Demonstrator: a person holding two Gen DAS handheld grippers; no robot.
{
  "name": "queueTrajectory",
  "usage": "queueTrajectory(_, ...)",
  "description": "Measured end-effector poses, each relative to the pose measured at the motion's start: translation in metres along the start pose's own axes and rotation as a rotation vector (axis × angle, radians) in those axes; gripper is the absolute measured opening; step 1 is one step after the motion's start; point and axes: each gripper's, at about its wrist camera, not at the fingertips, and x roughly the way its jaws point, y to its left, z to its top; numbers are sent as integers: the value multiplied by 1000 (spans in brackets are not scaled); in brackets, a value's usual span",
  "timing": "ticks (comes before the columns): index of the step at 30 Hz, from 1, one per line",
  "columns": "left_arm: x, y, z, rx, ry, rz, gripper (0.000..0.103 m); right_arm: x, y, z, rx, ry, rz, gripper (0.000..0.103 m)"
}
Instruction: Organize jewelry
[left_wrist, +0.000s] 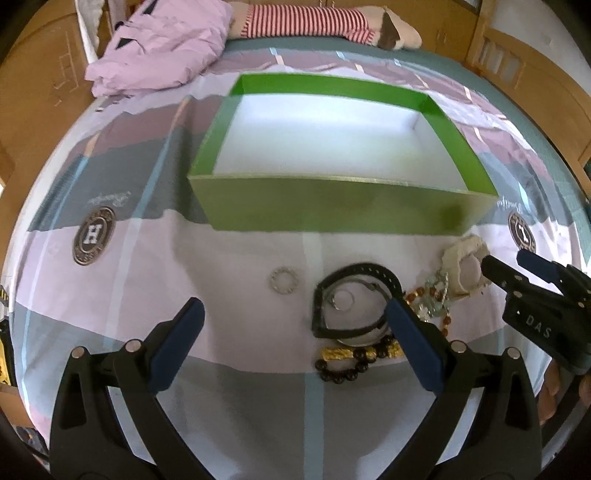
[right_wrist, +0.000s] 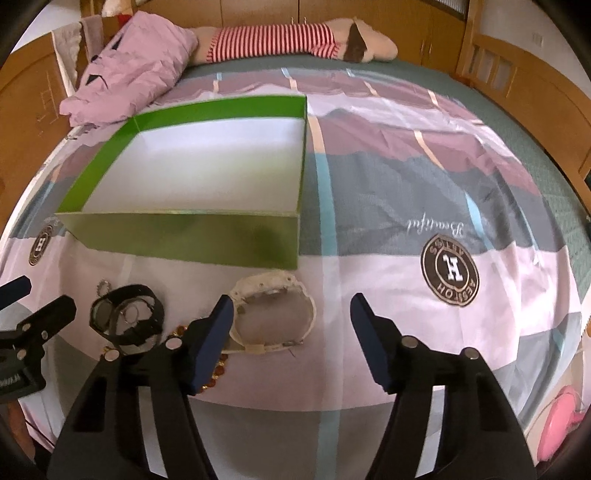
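Note:
A green box (left_wrist: 332, 214) with a white inside lies open on the bed; it also shows in the right wrist view (right_wrist: 184, 236). In front of it lie a small silver ring (left_wrist: 282, 281), a black watch (left_wrist: 351, 299), a dark bead bracelet (left_wrist: 354, 363), a brown bead string (left_wrist: 430, 301) and a white watch (left_wrist: 463, 269). My left gripper (left_wrist: 295, 314) is open above the black watch and silver ring. My right gripper (right_wrist: 291, 310) is open, its fingers either side of the white watch (right_wrist: 275, 314). The black watch (right_wrist: 127, 317) lies to its left.
A crumpled pink garment (left_wrist: 159, 44) and a striped plush toy (left_wrist: 314, 20) lie at the far end of the bed. Wooden bed rails (right_wrist: 517, 66) stand at both sides. A pink object (right_wrist: 561, 417) lies off the bed at the lower right.

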Motion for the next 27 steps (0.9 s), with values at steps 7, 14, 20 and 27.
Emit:
queueTrajectory(7, 27, -15, -8, 38, 68, 11, 98, 16, 0, -4, -18, 57, -20, 66)
queueTrajectory(14, 48, -21, -17, 45, 128, 18, 38, 38, 0, -12, -2, 100, 17, 40)
queueTrajectory(20, 46, -5, -10, 5, 125, 25, 9, 35, 2, -14, -19, 72, -6, 16)
queueTrajectory(27, 30, 49, 10, -144, 120, -48, 3, 21, 1, -8, -21, 15, 20, 5)
